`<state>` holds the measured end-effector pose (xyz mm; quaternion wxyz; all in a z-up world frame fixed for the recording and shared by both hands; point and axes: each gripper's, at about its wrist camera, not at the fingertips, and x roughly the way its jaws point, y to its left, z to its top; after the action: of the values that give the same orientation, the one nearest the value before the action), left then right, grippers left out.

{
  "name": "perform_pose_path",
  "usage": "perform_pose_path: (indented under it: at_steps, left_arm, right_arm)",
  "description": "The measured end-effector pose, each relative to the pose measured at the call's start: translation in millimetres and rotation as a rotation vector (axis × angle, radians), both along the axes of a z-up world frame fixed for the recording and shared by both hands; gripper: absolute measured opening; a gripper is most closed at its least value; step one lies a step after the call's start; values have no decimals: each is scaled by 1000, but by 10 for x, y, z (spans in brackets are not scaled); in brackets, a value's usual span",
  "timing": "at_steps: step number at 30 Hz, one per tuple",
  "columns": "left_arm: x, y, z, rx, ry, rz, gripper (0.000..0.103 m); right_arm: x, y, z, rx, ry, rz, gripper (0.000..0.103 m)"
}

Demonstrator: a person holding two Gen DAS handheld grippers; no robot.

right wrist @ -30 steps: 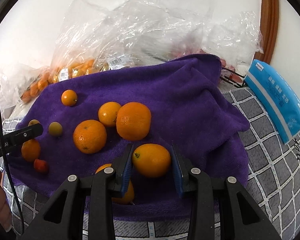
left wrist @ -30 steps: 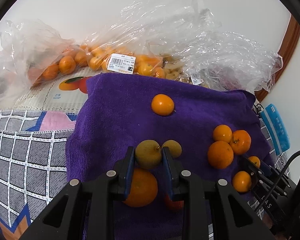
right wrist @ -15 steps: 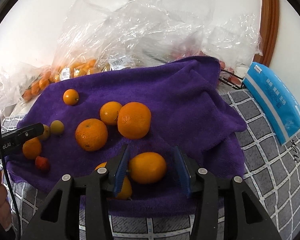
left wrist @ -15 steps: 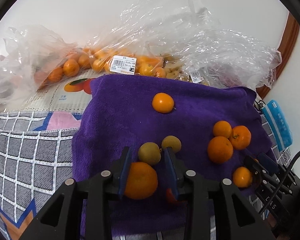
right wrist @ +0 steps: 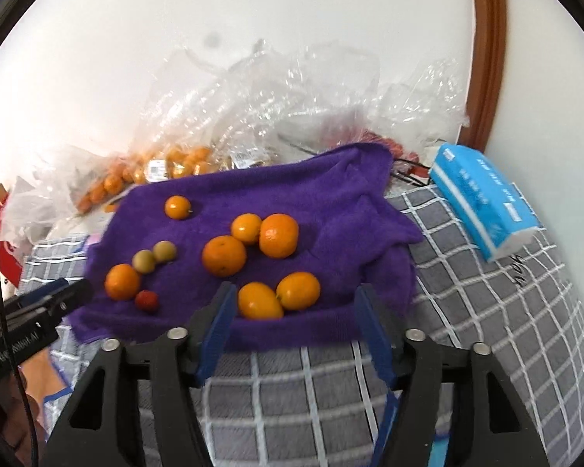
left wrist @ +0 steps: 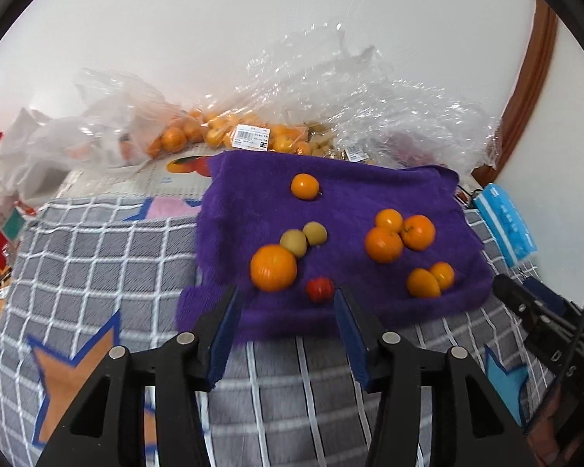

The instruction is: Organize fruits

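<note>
- Nearest the lens: left gripper (left wrist: 286, 307) and right gripper (right wrist: 294, 307), jaws just been opening, wide apart, gripping nothing.
- On the purple towel (left wrist: 354, 194) beyond: large orange (left wrist: 273, 267) touching a yellow-green fruit (left wrist: 293, 243), small red fruit (left wrist: 320, 289) beside.
- Further right: two oranges (right wrist: 278, 297) touching.
- Against the wall: bagged oranges (left wrist: 214, 136).

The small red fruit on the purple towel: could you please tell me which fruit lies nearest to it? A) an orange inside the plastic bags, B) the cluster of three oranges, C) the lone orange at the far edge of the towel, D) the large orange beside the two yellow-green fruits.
D: the small red fruit lies just beside the large orange, which touches a yellow-green fruit on the purple towel.
</note>
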<state>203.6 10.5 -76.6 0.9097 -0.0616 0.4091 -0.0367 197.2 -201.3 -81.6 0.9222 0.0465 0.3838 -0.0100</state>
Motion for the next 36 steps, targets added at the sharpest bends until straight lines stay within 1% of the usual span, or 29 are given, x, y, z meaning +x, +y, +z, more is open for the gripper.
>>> perform_pose_path:
  at_steps: [4,6,8,10,12,13,14,16,17,20,23,26,29,36]
  left_arm:
    - [-394,9,153,4,-46,17,63]
    - [-573,14,225,-6,-62,19,71]
    - [-764,15,295,-18,-87,23,76]
    - [-913,-12,343,-4,-109,21,76]
    - [-1087,-40,394,27,-133,23,76]
    - [-1171,-51,414,35,-144,24,76]
    - [-1272,-55,437,38,-160,25,76]
    - [-1408,-51,471,43,-180,31,84]
    - [-1482,-48,488,45,-195,35,87]
    - [-1671,-37,541,45,-225,41,88]
    - [-1847,-22,583,42,-245,51,91]
    - [-1952,-33,585,51,-232,50,95]
    - [-2050,-46,584,48,-233,56,96]
    - [-2146,-115,615,62,-238,59,97]
  right_arm:
    - [-345,12,214,-25,-34,-14,69]
    - [-531,5,321,-34,-52,-25,69]
    - [-717,-12,415,-31,-65,-28,69]
    - [-862,-22,460,-33,-71,-27,69]
    - [-1004,-26,491,-35,-80,-30,69]
    - [-1090,-26,502,-32,-91,-27,74]
    - [-1148,-29,507,-28,-100,-24,84]
    - [-1302,-14,512,-22,-126,-19,92]
    - [-1352,2,516,-24,-132,-13,93]
    - [-1539,79,530,-54,-148,6,96]
    - [-1688,146,551,-75,-161,17,101]
    - [-1824,157,579,-82,-165,13,101]
    - [-1930,124,594,-67,-162,11,102]
    - [-2096,2,663,-58,-177,-6,102]
